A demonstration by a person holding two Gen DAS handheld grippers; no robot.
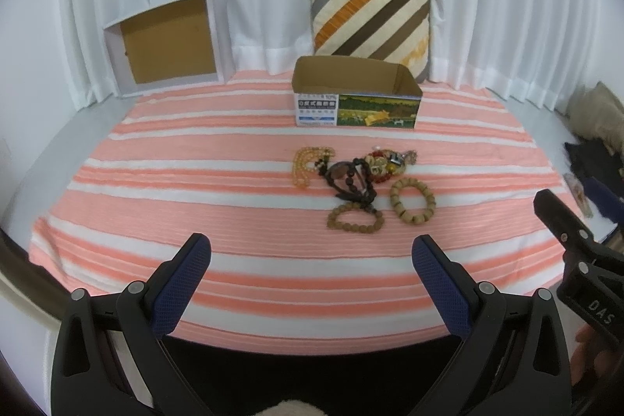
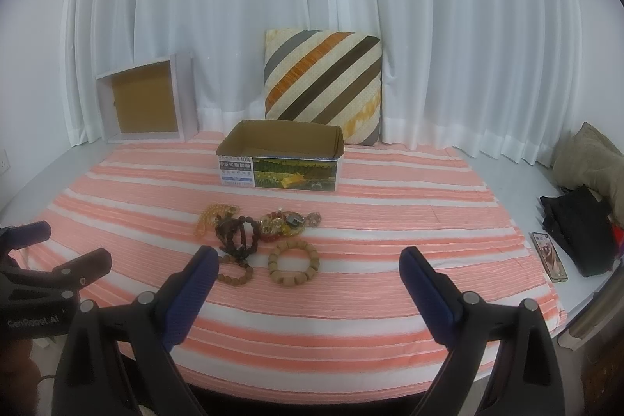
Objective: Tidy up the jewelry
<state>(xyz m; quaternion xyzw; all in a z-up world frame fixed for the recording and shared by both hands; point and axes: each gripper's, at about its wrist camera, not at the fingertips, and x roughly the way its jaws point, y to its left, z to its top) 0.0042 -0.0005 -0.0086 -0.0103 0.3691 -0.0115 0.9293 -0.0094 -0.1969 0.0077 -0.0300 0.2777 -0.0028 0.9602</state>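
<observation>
In the left wrist view, your left gripper (image 1: 311, 252) hangs with its jaws spread wide and empty above the near part of the striped cloth (image 1: 195, 182), and the jewelry pile (image 1: 358, 174) lies ahead of it, between you and the open cardboard box (image 1: 357, 92). These bead strings look light and limp, so they would likely sag and snag on each other; take the pale wooden bracelet (image 1: 412, 200) by one side of its ring, since it lies apart from the tangle. The brown bead bracelet (image 1: 355, 218) touches the dark bead strand (image 1: 353, 178), so expect that one to drag along. An amber bead string (image 1: 306, 164) curls at the left end, with red and gold pieces (image 1: 384, 162) at the right. In the right wrist view, your right gripper (image 2: 308, 268) is likewise released, holding nothing, with the pale bracelet just ahead between its fingers and the brown one by the left finger.
</observation>
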